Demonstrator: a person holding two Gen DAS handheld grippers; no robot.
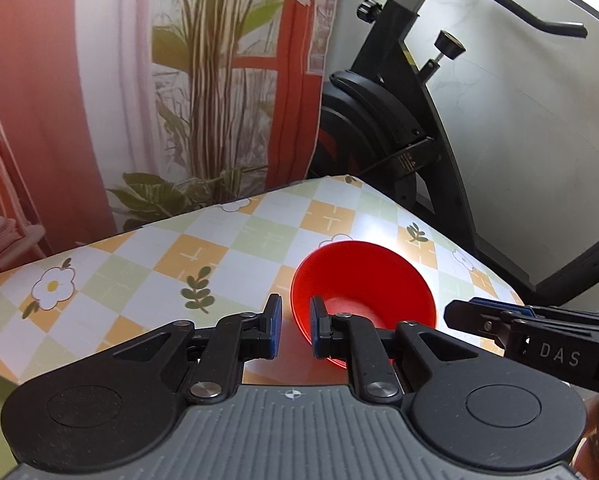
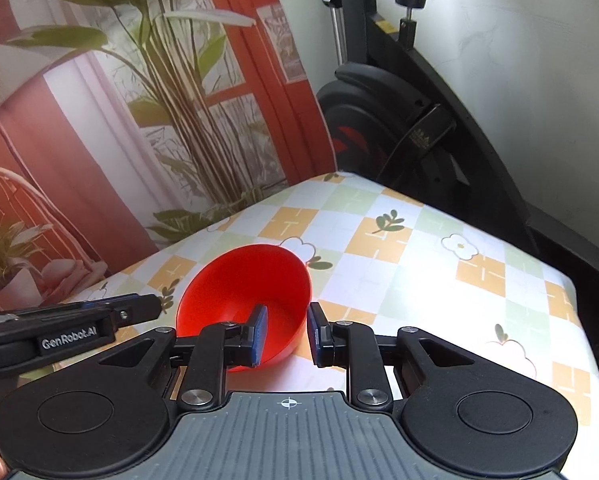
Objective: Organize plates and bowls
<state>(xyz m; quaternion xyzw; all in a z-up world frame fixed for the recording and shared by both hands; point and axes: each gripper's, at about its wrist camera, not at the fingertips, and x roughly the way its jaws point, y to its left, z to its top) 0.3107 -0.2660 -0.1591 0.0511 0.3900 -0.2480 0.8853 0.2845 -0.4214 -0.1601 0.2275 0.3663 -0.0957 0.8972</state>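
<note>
One red bowl (image 1: 363, 284) sits on the checked tablecloth (image 1: 203, 248), toward the table's far right corner, with an exercise bike (image 1: 399, 120) just beyond that edge. Two grippers flank it. Left gripper (image 1: 295, 326) has its jaws parted over the near rim; right gripper (image 2: 286, 334) likewise straddles the rim, clamping nothing.
</note>
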